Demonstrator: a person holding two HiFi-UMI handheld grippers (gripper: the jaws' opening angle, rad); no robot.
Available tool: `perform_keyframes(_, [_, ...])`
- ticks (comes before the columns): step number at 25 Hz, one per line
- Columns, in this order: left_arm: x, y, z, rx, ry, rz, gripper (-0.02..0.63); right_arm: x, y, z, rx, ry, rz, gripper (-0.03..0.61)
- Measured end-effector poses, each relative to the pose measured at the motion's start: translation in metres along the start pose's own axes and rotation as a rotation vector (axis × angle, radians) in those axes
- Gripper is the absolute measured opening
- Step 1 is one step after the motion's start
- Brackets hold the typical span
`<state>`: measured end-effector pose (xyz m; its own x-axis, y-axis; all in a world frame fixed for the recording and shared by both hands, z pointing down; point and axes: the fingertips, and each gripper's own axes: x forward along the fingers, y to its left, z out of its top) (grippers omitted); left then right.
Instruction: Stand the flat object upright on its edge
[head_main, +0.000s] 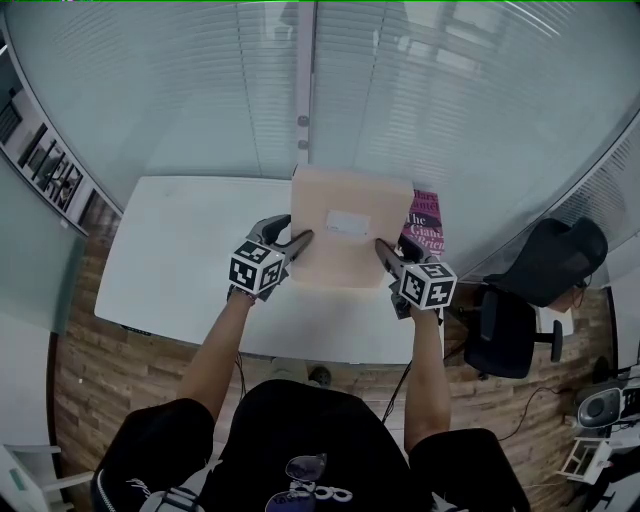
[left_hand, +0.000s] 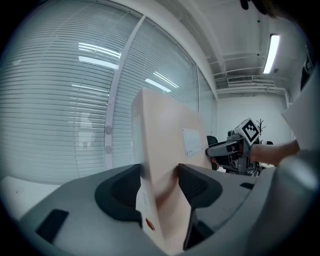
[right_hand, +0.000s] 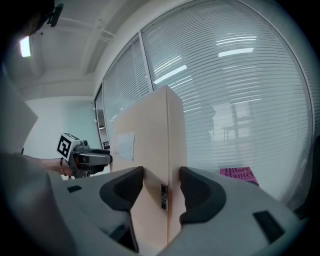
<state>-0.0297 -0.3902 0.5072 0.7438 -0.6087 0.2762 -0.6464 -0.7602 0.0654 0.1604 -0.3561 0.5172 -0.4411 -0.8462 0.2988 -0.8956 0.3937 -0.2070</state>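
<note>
Beige box (head_main: 345, 255), perhaps upright, tight in left gripper (head_main: 302, 240) and right gripper (head_main: 383, 246); forearms (head_main: 215, 345) outstretched.

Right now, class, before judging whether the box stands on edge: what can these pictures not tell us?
Whether the flat box rests on the table: the head view looks down on it; in both gripper views the fingers block its bottom edge.
The label: print too small in every view.
The book: lower part under the right gripper in the head view.
</note>
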Motion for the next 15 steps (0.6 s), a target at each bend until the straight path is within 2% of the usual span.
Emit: perform_keyframes(15, [0.031,0.008,0.001,0.031,-0.003,-0.007,0.253,0.013,-0.025,-0.001,0.006,-0.001,-0.024,0.25])
